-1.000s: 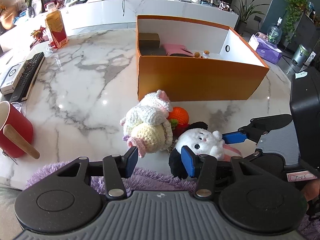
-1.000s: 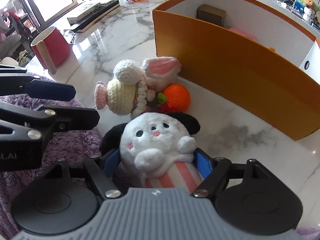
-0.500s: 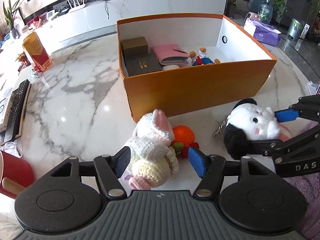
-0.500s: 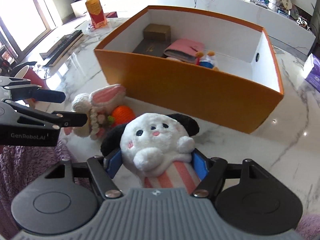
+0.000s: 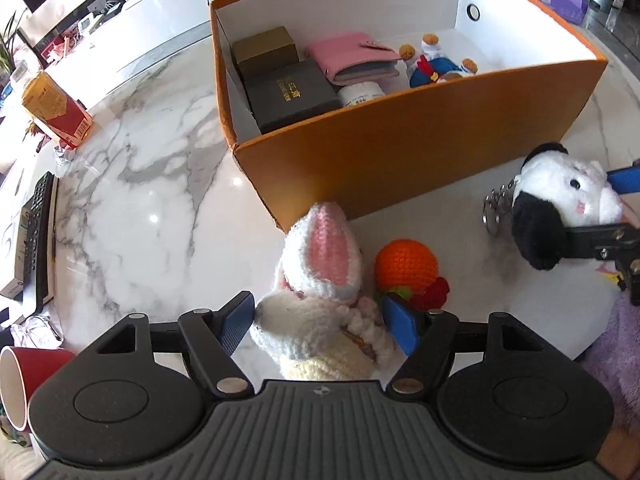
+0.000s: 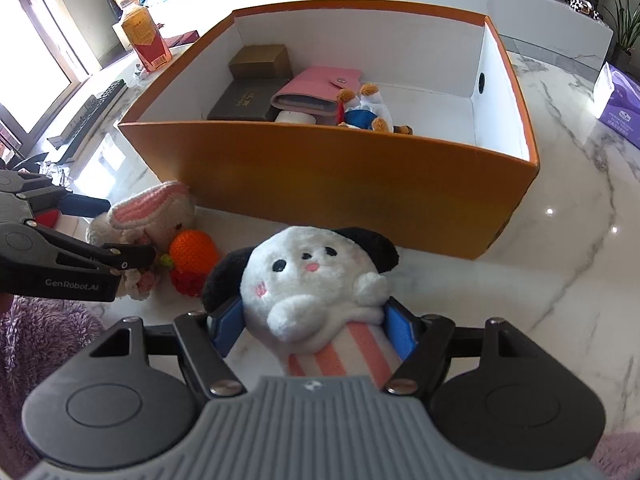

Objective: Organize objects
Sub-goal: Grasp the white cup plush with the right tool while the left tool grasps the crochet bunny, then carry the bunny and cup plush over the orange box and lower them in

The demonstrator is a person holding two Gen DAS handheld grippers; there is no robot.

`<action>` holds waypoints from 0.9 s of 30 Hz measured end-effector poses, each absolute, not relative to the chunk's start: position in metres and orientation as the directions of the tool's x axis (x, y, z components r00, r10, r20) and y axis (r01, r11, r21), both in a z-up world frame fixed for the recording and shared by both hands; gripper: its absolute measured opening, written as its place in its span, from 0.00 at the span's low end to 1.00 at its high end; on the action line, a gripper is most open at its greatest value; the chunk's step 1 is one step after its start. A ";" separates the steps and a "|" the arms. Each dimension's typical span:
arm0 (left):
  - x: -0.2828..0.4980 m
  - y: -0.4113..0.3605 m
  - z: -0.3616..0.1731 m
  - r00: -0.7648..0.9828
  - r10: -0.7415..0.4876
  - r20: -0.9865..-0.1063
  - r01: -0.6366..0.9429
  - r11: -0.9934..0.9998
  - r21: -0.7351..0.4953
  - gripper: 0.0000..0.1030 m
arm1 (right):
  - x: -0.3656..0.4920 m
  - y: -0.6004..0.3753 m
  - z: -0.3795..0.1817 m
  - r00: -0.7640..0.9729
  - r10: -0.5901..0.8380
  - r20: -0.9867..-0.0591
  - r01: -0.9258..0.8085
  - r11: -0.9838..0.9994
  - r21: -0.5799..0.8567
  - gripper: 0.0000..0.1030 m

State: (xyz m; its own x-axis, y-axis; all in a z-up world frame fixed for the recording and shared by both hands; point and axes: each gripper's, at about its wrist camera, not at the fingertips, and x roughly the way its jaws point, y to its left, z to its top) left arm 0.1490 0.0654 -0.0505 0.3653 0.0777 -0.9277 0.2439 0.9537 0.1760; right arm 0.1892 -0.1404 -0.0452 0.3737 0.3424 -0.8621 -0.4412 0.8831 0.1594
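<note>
My right gripper (image 6: 314,328) is shut on a white plush dog (image 6: 316,276) with black ears and a pink-striped body, holding it just off the marble in front of the orange box (image 6: 320,168). In the left wrist view the plush dog (image 5: 560,188) hangs at the far right. My left gripper (image 5: 320,326) points down over a crochet bunny (image 5: 320,256) lying on the table. Its jaws are opening, with the bunny's body between the blue pads (image 5: 240,320). An orange crochet ball (image 5: 406,266) lies against the bunny's right side.
The orange box (image 5: 400,152) holds a dark case (image 5: 292,92), a brown box (image 5: 264,50), a pink wallet (image 5: 352,58) and a small blue-dressed bear (image 5: 434,64). A red mug (image 5: 24,376), a remote (image 5: 38,240) and a red carton (image 5: 54,112) stand to the left. A purple tissue pack (image 6: 620,104) sits at the right.
My left gripper's jaws have widened and come down around the bunny. My right gripper has carried the plush dog away from the bunny, rightward along the front of the box.
</note>
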 end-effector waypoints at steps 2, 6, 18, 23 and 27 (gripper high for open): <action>0.150 0.065 -0.054 0.337 0.094 -0.937 0.276 0.941 0.194 0.80 | 0.192 -0.142 -0.048 0.370 0.343 -0.864 -0.437 0.884 0.164 0.71; 0.152 0.067 -0.057 0.293 0.093 -0.952 0.302 0.936 0.184 0.79 | 0.195 -0.145 -0.052 0.368 0.339 -0.866 -0.424 0.890 0.168 0.71; 0.138 0.098 -0.031 0.361 -0.049 -0.931 0.111 0.994 -0.009 0.62 | 0.185 -0.158 -0.026 0.413 0.373 -0.831 -0.420 0.887 0.189 0.71; 0.115 0.100 0.008 0.461 -0.113 -0.880 0.080 0.993 -0.086 0.62 | 0.179 -0.166 -0.010 0.429 0.401 -0.810 -0.407 0.886 0.223 0.71; 0.104 0.093 0.045 0.542 -0.190 -0.819 0.108 0.982 -0.156 0.62 | 0.179 -0.171 0.008 0.447 0.438 -0.780 -0.402 0.877 0.262 0.71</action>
